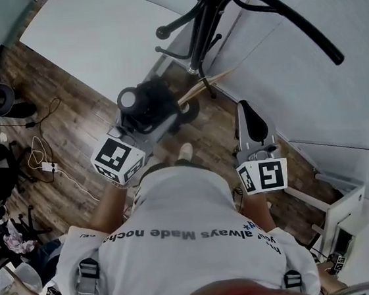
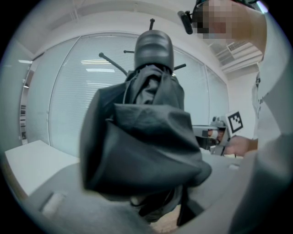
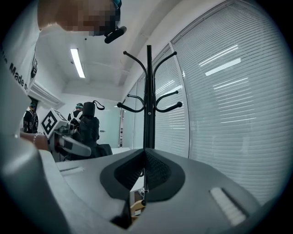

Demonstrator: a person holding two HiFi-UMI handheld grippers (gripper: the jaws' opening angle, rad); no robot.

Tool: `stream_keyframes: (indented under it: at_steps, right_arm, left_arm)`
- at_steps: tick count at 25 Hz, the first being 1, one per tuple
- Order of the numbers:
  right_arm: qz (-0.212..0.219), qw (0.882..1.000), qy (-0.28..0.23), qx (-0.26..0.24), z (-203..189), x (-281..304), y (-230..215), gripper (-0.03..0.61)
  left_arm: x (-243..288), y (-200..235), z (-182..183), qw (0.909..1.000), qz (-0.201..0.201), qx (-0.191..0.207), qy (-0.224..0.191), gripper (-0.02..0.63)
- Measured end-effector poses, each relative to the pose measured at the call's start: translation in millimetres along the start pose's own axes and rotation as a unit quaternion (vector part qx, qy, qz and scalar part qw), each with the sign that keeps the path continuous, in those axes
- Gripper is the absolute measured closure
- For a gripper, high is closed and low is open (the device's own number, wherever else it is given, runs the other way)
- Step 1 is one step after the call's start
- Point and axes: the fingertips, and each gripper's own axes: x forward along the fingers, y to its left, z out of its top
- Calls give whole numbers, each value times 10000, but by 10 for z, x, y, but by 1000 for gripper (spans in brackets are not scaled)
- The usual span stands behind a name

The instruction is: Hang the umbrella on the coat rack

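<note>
Umbrella (image 2: 142,137), black and folded, stands upright, clamped in the left hand-held gripper (image 1: 148,118) ahead of the person, above the wood floor (image 1: 71,143). Print runs across the white shirt (image 1: 178,210) between the arms, and "always Made" is legible. The right hand-held gripper (image 3: 144,169) is clenched on nothing, pads together, facing the black coat rack (image 3: 149,100) beside the window blinds (image 3: 229,91).

Umbrella (image 2: 142,146) black, dull dark-grey folds. Coat rack (image 3: 149,91) black. Floor (image 1: 63,131) brown wood planks. Desk (image 1: 92,35) white. Marker cube (image 1: 118,159) black-and-white squares. Shirt (image 1: 178,204) white, dark lettering. Blinds (image 3: 219,91) white, horizontal slats.
</note>
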Motion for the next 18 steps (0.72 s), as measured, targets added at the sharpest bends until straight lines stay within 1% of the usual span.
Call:
stream_keyframes:
  at_steps: [3,8,18]
  right_arm:
    - [42,10000,32,-21,-30,91,-88,577]
    - [99,9999,80,-76,15,173,-60,577]
    - [-131,9999,46,-54,135,471,34,577]
  left_arm:
    - [96,34,7,10000,-3,-24,-17,327]
    - [133,88,39,10000,-84,-27,27,327]
    - [123,324,225,9989,-461,117,28,327]
